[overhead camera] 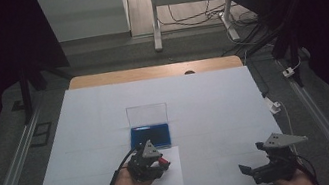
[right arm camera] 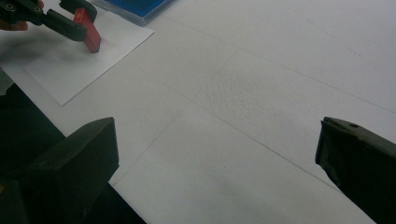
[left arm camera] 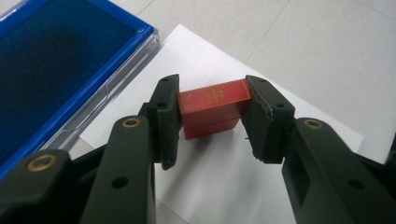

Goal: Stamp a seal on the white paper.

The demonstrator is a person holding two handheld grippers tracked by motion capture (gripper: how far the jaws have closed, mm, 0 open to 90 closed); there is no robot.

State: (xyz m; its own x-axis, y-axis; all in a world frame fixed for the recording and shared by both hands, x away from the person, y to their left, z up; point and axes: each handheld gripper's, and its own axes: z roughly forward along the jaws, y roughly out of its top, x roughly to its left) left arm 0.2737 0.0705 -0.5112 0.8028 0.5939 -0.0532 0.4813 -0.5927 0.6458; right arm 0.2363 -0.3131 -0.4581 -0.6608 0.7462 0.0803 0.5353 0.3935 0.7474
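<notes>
A small red block with a gold mark on its top stands on a white paper sheet. My left gripper is shut on it, one jaw pressed to each side. In the high view the left gripper sits just in front of an open blue case, with the red block at its tips. The right gripper view shows the red block far off at the upper left. My right gripper hovers near the table's front right, jaws wide apart and nothing between them.
The blue case's clear lid stands upright behind its blue tray. A white cover spreads over the table, with a wooden edge at the back. Desk legs and cables stand beyond the table.
</notes>
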